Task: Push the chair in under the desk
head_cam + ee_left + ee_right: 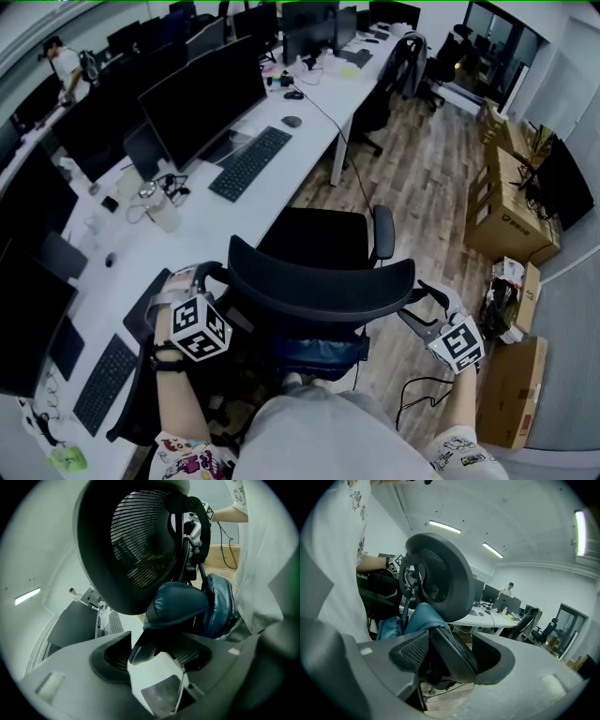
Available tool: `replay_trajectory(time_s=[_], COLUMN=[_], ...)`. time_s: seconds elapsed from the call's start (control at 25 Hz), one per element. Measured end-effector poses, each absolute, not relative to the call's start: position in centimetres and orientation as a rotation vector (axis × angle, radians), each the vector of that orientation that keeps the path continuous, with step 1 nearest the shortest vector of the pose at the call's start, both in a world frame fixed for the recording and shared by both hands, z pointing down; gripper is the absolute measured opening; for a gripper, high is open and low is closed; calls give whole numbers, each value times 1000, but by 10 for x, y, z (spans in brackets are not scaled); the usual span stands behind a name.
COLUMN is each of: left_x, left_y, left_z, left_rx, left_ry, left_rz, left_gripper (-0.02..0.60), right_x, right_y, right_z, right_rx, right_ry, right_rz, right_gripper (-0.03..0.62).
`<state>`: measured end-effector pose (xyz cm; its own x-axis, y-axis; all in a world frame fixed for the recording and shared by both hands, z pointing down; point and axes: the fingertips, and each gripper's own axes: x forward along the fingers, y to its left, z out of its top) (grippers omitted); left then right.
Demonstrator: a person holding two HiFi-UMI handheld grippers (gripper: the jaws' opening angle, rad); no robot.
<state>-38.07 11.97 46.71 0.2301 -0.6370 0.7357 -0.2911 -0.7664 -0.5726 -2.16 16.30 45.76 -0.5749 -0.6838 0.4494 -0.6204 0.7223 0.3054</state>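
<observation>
Long white tabletop [211, 230] runs off toward 11 o'clock, monitors lined along it. Left gripper [195, 279] sits at the 9 o'clock end of the chair [319, 286] back, fingers [112, 657] spread, rim loose between them. Chair's out on the floorboards, seat just beside the edge. Right gripper [419, 307] at 3 o'clock, spread likewise, straddling the rim. Neither's nearer, so I'd say shove toward 11.
</observation>
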Motion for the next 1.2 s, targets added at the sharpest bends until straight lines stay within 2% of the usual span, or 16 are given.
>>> replay_trajectory(time_s=[0.08, 0.12, 1.2], left_x=[-378, -377, -363], left_y=[117, 116, 114], left_z=[468, 469, 467], left_rx=[-2186, -2182, -2152], left_ry=[864, 857, 829], left_rz=[-1518, -1507, -1541], left_gripper=[230, 216, 199], right_x=[-25, -26, -11], right_y=[161, 161, 133], right_z=[461, 461, 458], right_rx=[990, 992, 970], right_ry=[-2358, -2355, -2415], right_rz=[-182, -194, -257], right_gripper=[269, 258, 255])
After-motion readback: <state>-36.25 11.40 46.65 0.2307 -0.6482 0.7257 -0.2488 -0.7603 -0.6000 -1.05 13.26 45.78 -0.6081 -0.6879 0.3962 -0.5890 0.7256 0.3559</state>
